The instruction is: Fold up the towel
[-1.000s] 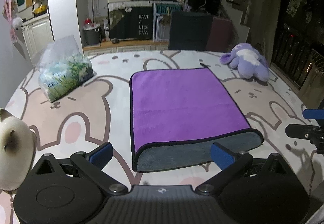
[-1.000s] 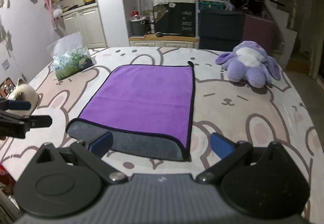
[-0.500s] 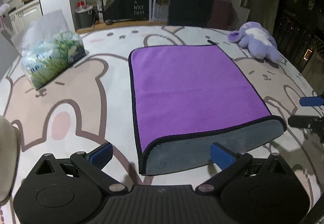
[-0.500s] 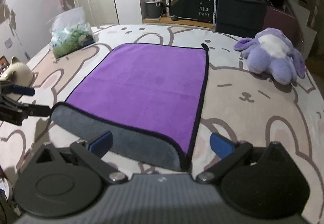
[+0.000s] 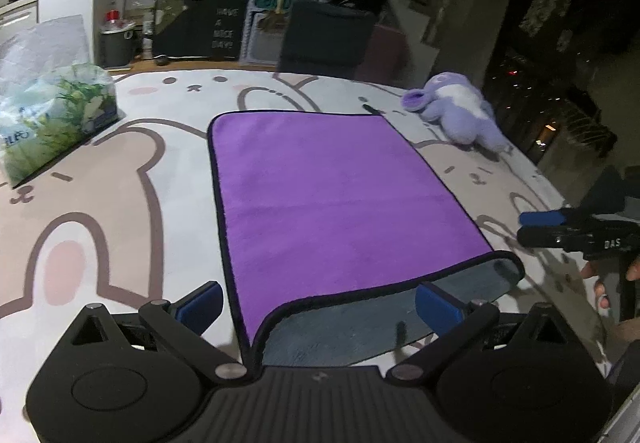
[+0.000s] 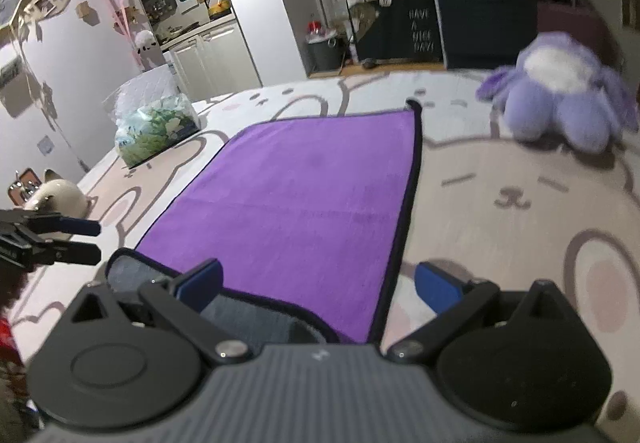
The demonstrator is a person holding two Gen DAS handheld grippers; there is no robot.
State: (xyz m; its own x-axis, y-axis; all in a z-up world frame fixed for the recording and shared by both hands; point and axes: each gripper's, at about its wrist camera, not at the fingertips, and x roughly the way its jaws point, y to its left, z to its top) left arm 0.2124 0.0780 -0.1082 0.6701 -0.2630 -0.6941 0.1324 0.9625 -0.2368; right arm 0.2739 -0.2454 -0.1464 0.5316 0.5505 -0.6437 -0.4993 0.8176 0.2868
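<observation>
A purple towel [image 5: 328,195] with black trim lies folded once on the bunny-print table, its grey underside [image 5: 360,323] showing along the near fold. It also shows in the right wrist view [image 6: 304,203]. My left gripper [image 5: 320,303] is open, low over the near left corner of the towel, its blue pads either side of the grey fold. My right gripper [image 6: 320,283] is open over the near right corner. Each gripper shows in the other's view: the right one [image 5: 540,227] and the left one [image 6: 92,241].
A tissue pack [image 5: 48,111] stands at the far left. A purple plush toy [image 5: 460,115] lies at the far right. A cream cat figurine [image 6: 60,199] sits at the table's left edge. Cabinets and shelves stand beyond the table.
Both grippers have moved forward and down toward the towel's near fold, so the near corners now sit between their open fingers. The towel has not moved.
</observation>
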